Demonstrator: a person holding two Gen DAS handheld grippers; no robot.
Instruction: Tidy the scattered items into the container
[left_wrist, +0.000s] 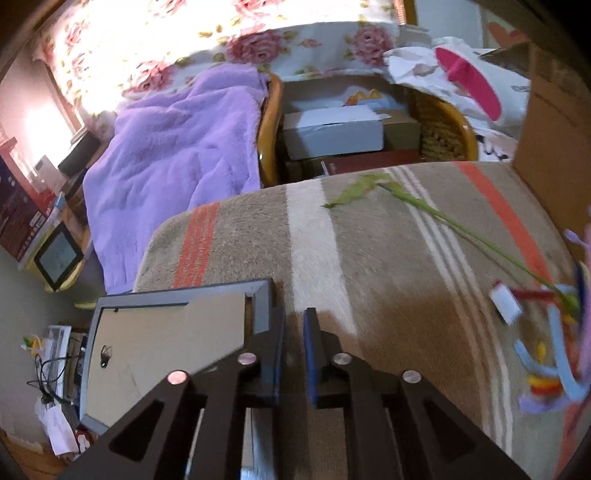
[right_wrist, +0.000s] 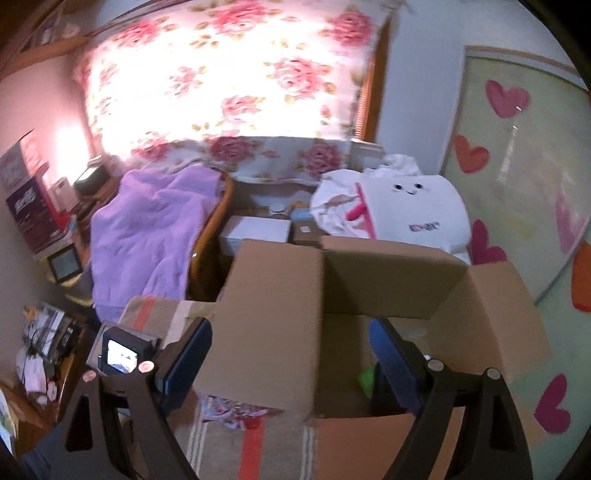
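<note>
Working across the left wrist view from its left edge, a grey picture frame (left_wrist: 166, 332) lies face down at lower left, part on and part off the striped blanket (left_wrist: 369, 258) that fills the middle. The left gripper (left_wrist: 293, 354) sits at bottom centre with its jaws drawn narrow, a slim gap between the blue pads and nothing in it. Further right a green stem with a leaf (left_wrist: 406, 199) runs diagonally toward the lower right, where a blurred heap of pipe cleaners (left_wrist: 550, 354) and a small white piece (left_wrist: 506, 304) lie at the frame's edge. A brown wall of the cardboard box (left_wrist: 550, 155) rises at upper right.

In the right wrist view, the right gripper (right_wrist: 291, 350) spreads wide and empty across the lower part of the frame, poised over the cardboard box (right_wrist: 369, 280), whose flaps stand open at centre. Something green (right_wrist: 365, 380) shows low inside the box beside the right finger; I cannot tell what it is. More bright clutter (right_wrist: 229, 410) peeks out below the near flap at lower centre.

Judging from this, the step in hand is fetching the next loose item. Doing it well likely means opening the left claw before it reaches the heap, pinching the pipe cleaners as a bunch, and lifting the stem near its middle so it does not droop or snag a flap.
</note>
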